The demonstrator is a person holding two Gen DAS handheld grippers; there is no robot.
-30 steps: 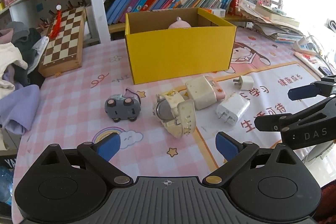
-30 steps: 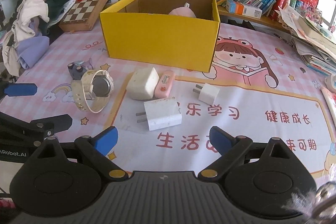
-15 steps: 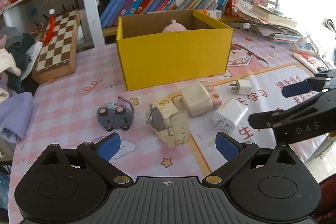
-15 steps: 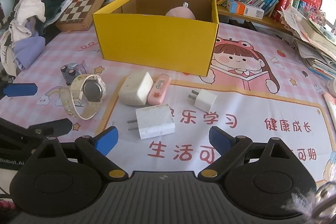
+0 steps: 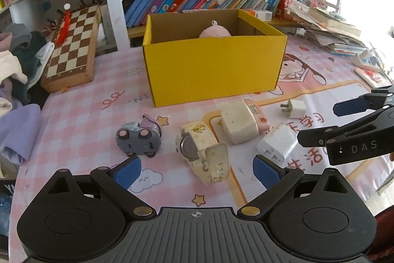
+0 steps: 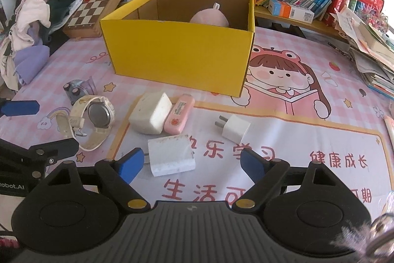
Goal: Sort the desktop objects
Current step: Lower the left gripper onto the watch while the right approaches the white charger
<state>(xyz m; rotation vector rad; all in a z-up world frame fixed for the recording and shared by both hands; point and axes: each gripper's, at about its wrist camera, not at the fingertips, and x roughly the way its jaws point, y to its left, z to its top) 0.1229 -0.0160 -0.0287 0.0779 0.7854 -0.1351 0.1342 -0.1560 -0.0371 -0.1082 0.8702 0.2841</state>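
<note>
A: Where is the flat white plastic wall charger [image 6: 172, 156] with the two metal prongs?

B: Low in the right wrist frame, lying flat on the printed pink vinyl table mat [image 6: 283, 130], just ahead of the right gripper [image 6: 190, 163], nearer its left blue pad. The jaws have just been closing a little but stand apart, with nothing clamped.

A: And the left gripper [image 5: 196, 168]?

B: Jaws wide apart, empty. The cream rubber-strapped wristwatch [image 5: 203, 148] lies just ahead between the pads, on its side.

A: How will the charger handle?

B: Probably light, rigid and smooth-sided, so it could slip. I would take it across its two long edges, clear of the prongs on its left end, pads low against the mat.

A: Where does it go?

B: Likely the open yellow cardboard box [image 6: 177, 51] in the upper middle, which already holds a rounded pink soft thing [image 6: 209, 17]; what that is I cannot quite tell.

A: Anything close by?

B: A chunkier white adapter [image 6: 150, 116] touching a pink oblong case [image 6: 179, 113] sits just above the charger, apart from it. A small white plug cube [image 6: 235, 128] lies to the right.
</note>
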